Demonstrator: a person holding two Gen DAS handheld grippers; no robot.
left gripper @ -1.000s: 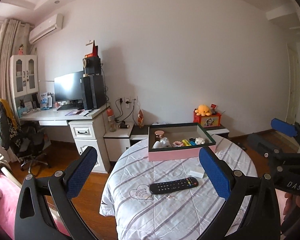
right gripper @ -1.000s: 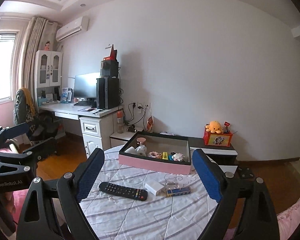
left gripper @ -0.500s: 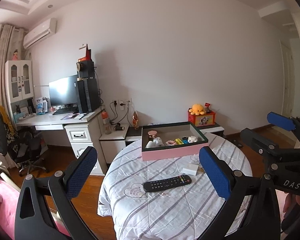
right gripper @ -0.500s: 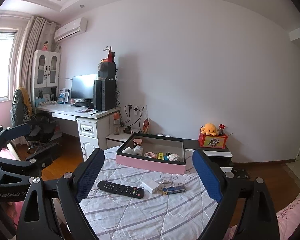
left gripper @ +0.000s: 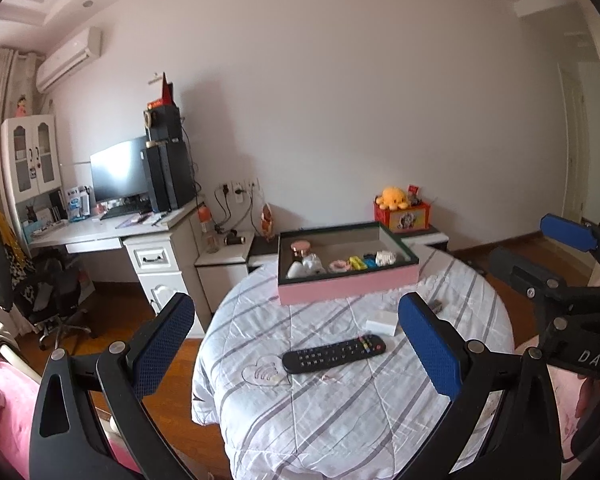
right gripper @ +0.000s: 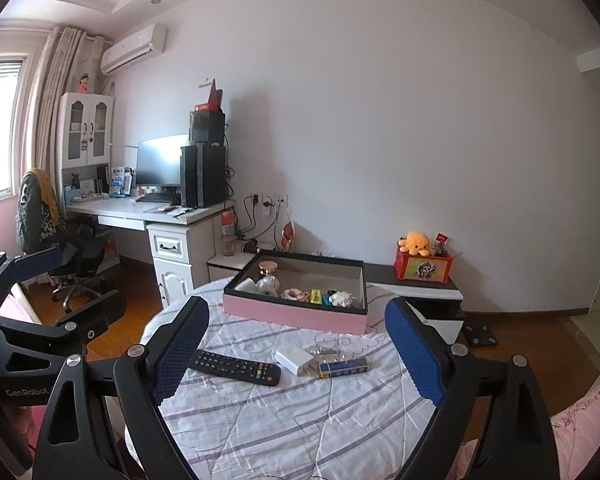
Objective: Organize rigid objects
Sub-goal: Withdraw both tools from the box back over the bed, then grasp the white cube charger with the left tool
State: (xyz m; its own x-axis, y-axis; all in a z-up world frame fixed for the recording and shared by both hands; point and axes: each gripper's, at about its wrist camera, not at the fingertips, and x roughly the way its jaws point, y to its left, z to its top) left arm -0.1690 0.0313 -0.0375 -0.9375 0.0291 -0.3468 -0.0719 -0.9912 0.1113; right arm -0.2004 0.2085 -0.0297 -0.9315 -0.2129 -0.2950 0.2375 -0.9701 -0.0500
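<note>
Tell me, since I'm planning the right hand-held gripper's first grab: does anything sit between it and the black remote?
Nothing visible does. The right hand-held gripper is open above the striped tablecloth, and the remote lies flat just ahead, low and left between its fingers. The white adapter sits to the remote's right, apart from it.

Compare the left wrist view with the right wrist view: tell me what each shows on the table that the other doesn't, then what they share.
Only the left wrist view shows the heart pattern on the tablecloth near the remote.

Only the right wrist view shows the small blue box and the clear glasses beside the white adapter.

Both show the black remote, the white adapter and the pink box holding small items, with each hand-held gripper open and empty.
</note>
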